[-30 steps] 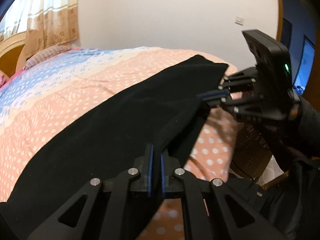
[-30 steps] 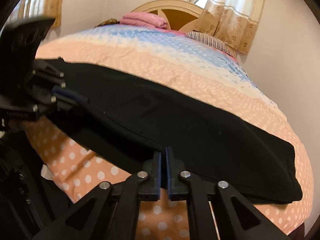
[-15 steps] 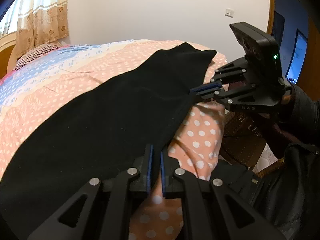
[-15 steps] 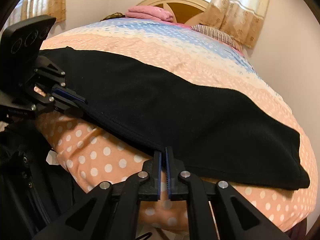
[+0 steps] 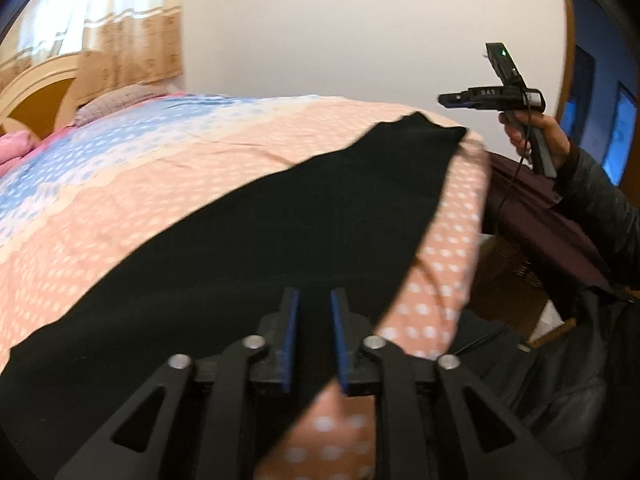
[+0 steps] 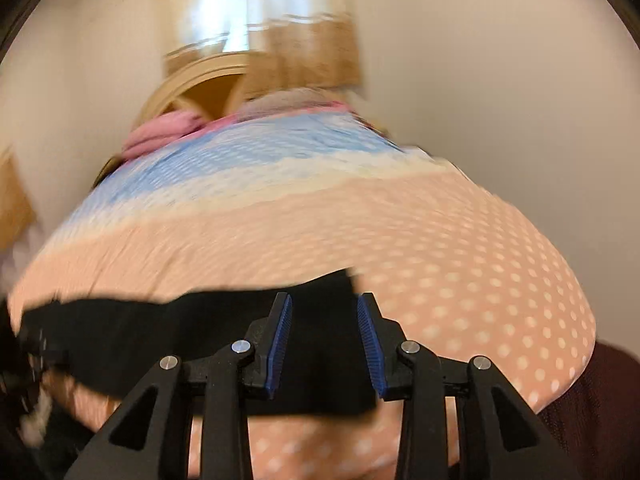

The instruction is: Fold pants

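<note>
The left gripper [image 5: 313,340] sits low at the near edge of the bed, its blue pads parted by a narrow gap and closed on nothing; the black cloth of the pants [image 5: 280,240] shows between and under the fingers but is not pinched. The right gripper [image 6: 324,344] is spread wider and likewise holds nothing, with the pants [image 6: 200,332] lying flat below its fingers.

Both claws being free while the garment lies spread suggests a release after a lengthwise fold: the pants run as one long dark band along the near side of the bedspread [image 5: 160,184], their near edge just at the drop of the mattress, where a standing person can reach both ends. That placement probably leaves room to bring one end over the other next.

In the left view the band stretches away to a far end near the bed's corner. Above and beyond that end the right gripper [image 5: 472,100] hangs in the air, well clear of the cloth, roughly level, gripped by the person's right hand [image 5: 532,136] with the forearm coming in from the right. The left gripper points along the pants, tilted slightly down.

Farther off lie the pillows [image 5: 112,100], the headboard [image 5: 36,96] and the curtain [image 5: 120,20]. The right view is blurred by motion, so its finer detail cannot be read.
</note>
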Tool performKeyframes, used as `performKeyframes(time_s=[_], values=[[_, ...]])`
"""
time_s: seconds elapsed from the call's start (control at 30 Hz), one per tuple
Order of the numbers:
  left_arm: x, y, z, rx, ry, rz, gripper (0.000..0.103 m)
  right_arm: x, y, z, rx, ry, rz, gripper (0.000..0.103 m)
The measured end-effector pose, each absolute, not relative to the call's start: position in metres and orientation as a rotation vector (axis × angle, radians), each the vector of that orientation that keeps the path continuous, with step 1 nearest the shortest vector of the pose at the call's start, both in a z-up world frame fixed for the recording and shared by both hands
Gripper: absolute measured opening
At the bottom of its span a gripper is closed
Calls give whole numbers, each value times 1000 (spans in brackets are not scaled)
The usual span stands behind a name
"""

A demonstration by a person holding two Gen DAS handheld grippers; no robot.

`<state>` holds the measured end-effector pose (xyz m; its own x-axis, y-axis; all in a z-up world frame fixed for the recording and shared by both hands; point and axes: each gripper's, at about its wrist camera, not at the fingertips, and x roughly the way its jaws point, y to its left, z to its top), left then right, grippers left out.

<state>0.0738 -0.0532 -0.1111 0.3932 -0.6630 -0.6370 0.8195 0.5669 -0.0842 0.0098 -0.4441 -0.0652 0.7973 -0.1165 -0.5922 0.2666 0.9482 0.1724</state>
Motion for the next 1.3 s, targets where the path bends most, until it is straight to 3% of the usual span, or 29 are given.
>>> performKeyframes(time_s=[0.13,0.2,0.23,0.37,0.5,0.67,0.7,0.77,0.8,1.0,1.17,1.3], values=[[81,-54,-124,249,708,-935,28,40,-464,-83,383,674,-122,36],[78,-56,-127,247,698,-932,28,52,-464,-92,379,710,-140,21],[78,-56,-128,240,699,-933,29,55,-462,-93,365,715,-137,7],[77,-54,-129,230,703,-941,32,59,-443,-82,286,670,-147,2],[77,-54,-128,233,701,-936,32,59,-440,-71,210,629,-192,2],[74,-51,-130,212,693,-927,32,76,-453,-97,190,711,-243,4],[74,-50,-131,207,692,-927,32,73,-453,-97,181,696,-256,7],[73,-48,-131,202,691,-924,32,60,-454,-93,182,679,-295,32],[72,-46,-130,201,690,-921,33,51,-453,-90,195,668,-294,34],[68,-34,-133,182,695,-909,34,-8,-408,-77,185,571,-136,34],[63,-32,-130,192,693,-893,34,-3,-371,-127,95,776,-103,34],[61,-14,-119,214,665,-816,38,-4,-356,-124,-2,774,-156,34]])
